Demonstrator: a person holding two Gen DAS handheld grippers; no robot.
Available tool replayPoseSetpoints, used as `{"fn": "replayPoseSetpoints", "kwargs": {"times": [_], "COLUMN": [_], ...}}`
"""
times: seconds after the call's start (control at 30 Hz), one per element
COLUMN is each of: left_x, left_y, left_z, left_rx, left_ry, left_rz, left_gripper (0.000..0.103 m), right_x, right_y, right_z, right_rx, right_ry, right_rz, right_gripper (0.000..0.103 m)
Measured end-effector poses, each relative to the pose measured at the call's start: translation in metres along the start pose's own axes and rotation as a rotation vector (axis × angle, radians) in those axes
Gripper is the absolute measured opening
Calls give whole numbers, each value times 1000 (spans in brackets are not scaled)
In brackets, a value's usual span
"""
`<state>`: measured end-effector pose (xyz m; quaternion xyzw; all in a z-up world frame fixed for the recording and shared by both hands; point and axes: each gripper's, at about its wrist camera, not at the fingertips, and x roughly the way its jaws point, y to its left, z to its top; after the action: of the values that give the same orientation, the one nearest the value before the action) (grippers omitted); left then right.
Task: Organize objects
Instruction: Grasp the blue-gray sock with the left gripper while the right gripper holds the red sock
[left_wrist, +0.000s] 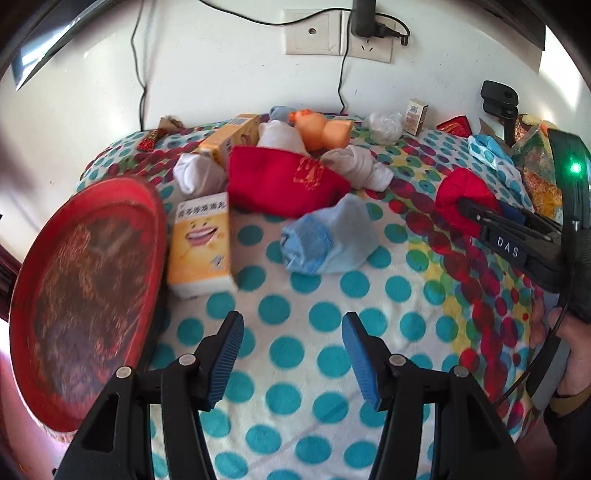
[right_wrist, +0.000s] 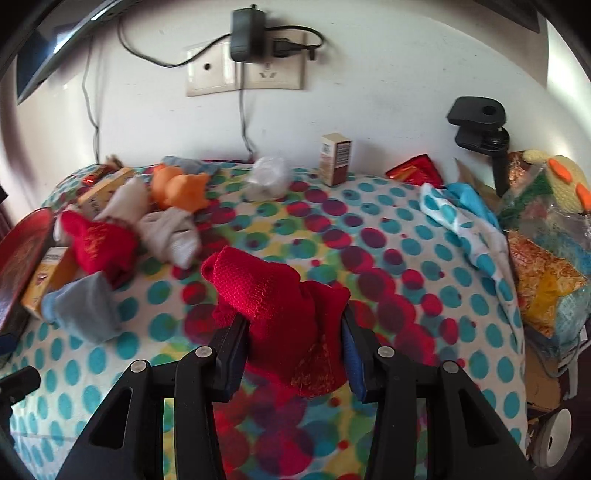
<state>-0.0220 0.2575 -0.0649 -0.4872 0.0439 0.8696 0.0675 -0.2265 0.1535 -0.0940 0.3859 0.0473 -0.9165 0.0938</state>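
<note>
My right gripper (right_wrist: 293, 317) is shut on a rolled red sock (right_wrist: 273, 291), which bulges up between its blue pads above the dotted blanket (right_wrist: 406, 295). The left wrist view shows that right gripper (left_wrist: 460, 201) at the right with the red sock (left_wrist: 458, 184) at its tip. My left gripper (left_wrist: 291, 321) is open over bare blanket, with nothing between its fingers. Ahead of it lie a light blue sock (left_wrist: 325, 240), a second red sock (left_wrist: 284, 184), a yellow box (left_wrist: 201, 243) and a red tray (left_wrist: 85, 295) tilted at the left.
White and grey socks (left_wrist: 358, 166), an orange toy duck (left_wrist: 321, 129) and a longer yellow box (left_wrist: 232, 136) are piled at the back. A small carton (right_wrist: 336, 158) and a plastic wad (right_wrist: 267, 177) stand by the wall. Bags (right_wrist: 546, 280) crowd the right edge.
</note>
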Motion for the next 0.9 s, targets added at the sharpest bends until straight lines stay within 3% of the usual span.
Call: {"fn": "replayPoseSetpoints", "kwargs": {"times": [0.27,0.33,0.43,0.6,0.9], "left_x": [32,38,55,64,69], "left_y": [-15,-17,-22,-31,-20], "left_z": [33,35,37,33,30], "left_rx": [117,138,159,259,238], "left_ry": [-62,-93,-69,-114,-136], "left_rz": [14,-29,-43,-19,-106], "left_gripper": [57,57,57,59,65], "right_x": [15,17,20,25,28], "right_y": [-2,0,3,4,11], "right_z": [2,2,1,1,2], "right_rx": [50,49,54,69,73], "right_ry": [16,26,38,58,73], "right_rz": [-3,-1,1,5,-22], "right_gripper": [43,44,47,50,54]}}
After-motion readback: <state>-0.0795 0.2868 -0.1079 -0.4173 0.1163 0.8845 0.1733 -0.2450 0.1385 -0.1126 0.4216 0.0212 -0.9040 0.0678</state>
